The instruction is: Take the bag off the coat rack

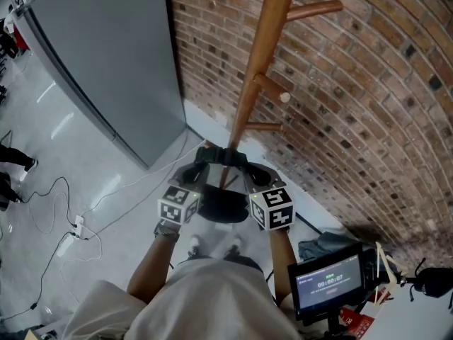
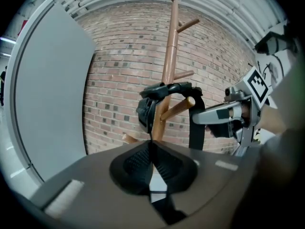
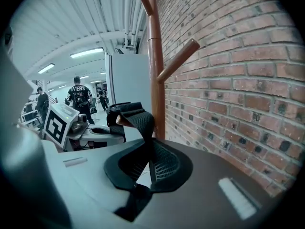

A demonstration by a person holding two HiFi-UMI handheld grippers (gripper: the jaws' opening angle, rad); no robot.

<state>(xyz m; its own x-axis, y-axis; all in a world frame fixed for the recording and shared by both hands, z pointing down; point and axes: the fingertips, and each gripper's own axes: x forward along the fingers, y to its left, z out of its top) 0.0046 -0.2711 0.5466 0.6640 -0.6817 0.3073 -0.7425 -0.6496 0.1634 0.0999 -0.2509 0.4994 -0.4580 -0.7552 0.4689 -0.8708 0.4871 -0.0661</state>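
**Two grippers clamped on the strap, bag still on the rack**

One black bag (image 1: 219, 205) hangs low against the pole of the wooden coat rack (image 1: 258, 55), between the two grippers. From the head view it is only a dark rounded shape, its sides covered by the marker cubes, so its form and fastenings are hard to make out. Its black woven strap (image 3: 138, 120) loops over a short peg (image 2: 178, 108) that slants upward, and part of the strap bunches against the pole.

The left gripper (image 2: 152, 163) has its jaws together on the strap, which shows there only as a thin dark edge with a piece below the pads. The right gripper (image 3: 147, 161) is likewise closed on the strap, which climbs from its pads up to the peg. The two grippers sit near each other, one on each side of the pole.

A brick wall (image 1: 368, 83) stands right behind the rack, and a tall grey panel (image 1: 106, 48) is to its left. Cables (image 1: 56, 211) trail over the pale floor. A small lit screen (image 1: 329, 282) is cut off at the lower right. People (image 3: 77, 95) stand far off in the hall, too small to describe.
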